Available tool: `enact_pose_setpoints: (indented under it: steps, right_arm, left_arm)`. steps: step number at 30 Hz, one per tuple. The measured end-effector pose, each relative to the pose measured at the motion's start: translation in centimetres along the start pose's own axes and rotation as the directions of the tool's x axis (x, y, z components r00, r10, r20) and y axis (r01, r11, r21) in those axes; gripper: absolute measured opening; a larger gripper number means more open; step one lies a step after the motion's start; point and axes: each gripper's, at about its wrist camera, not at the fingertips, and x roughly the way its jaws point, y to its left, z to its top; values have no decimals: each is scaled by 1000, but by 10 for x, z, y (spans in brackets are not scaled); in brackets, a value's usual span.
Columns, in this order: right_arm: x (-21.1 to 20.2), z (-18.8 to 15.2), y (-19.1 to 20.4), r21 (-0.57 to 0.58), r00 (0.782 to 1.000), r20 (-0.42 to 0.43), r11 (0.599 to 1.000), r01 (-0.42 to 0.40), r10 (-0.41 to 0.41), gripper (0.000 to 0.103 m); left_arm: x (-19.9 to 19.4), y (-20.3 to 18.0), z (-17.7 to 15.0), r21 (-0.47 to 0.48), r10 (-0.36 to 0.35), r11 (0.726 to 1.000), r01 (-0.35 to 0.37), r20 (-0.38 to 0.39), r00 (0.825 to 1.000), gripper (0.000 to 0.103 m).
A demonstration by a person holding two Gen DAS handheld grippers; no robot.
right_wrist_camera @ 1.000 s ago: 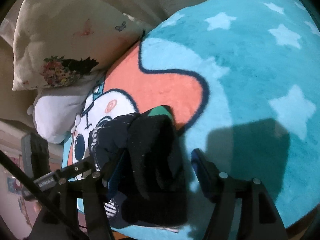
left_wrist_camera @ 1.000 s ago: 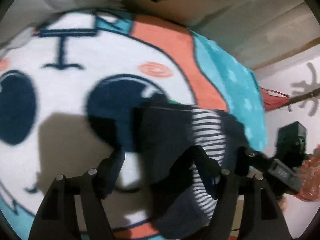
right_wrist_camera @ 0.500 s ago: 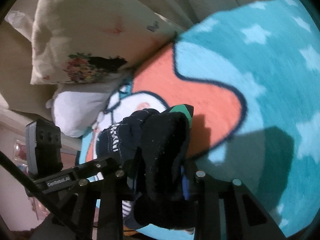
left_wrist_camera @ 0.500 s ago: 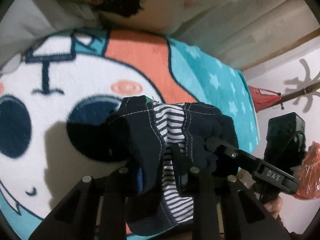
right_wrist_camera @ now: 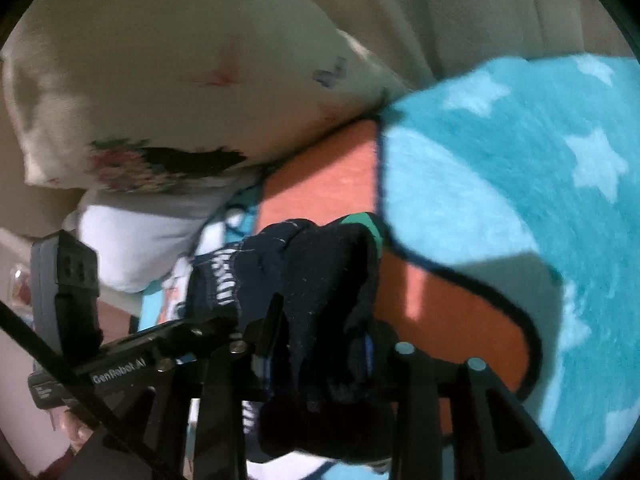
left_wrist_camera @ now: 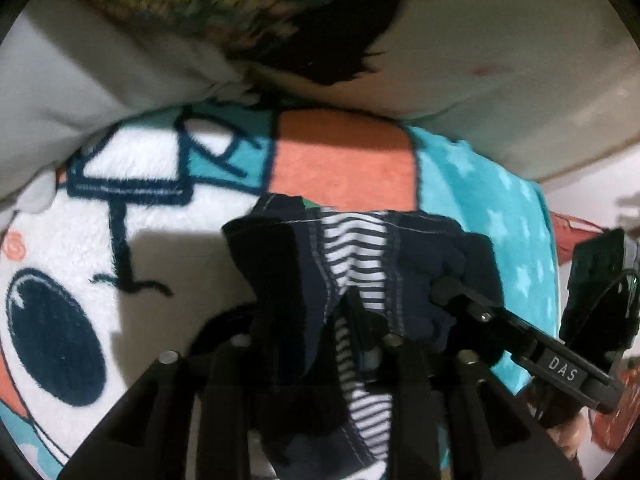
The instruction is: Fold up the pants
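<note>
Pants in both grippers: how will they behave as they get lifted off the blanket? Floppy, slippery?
Likely floppy: the pants bunch and sag between the left gripper and right gripper. Probably light, since the pinched cloth holds its height. Slip seems unlikely; the knit fabric looks soft and folds thickly between the fingers.

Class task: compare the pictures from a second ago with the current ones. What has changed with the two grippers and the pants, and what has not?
Both grippers closed on the dark pants: the left gripper and right gripper stood open around them and now pinch the bunched cloth, jaws easing slightly wider lately. The pants have lifted and travelled toward the pillow. The cartoon blanket lies unchanged.
</note>
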Motion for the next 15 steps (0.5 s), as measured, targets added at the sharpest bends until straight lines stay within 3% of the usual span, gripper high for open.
enact_pose_setpoints:
  steps: [2,5,8,10,13,15]
  right_arm:
    - [5,-1,-10,35,1000,-9,999,21,-21,55]
    - [-3,-3,-14,41,1000,-1,999,20,-20,55]
    - [-32,-7,1,-21,994,83,997,69,-67,55]
    - [-55,-13,14,-55,986,149,995,78,-69,55]
    - [-69,-20,25,-74,986,165,997,33,-20,50]
    - [-68,-27,27,-67,990,133,997,-36,45,41]
  left_arm:
    - [-1,6,-1,-35,-12,999,12,1,1000,40]
    - [-18,9,-6,-49,-11,999,13,24,1000,40]
    - [-43,4,-17,-34,66,997,-64,79,995,41]
    - [-55,-1,-26,-18,78,997,-77,108,991,41]
    - [-59,-8,-44,3,72,997,-72,116,991,41]
    - [-48,-11,-56,14,55,998,-56,88,995,41]
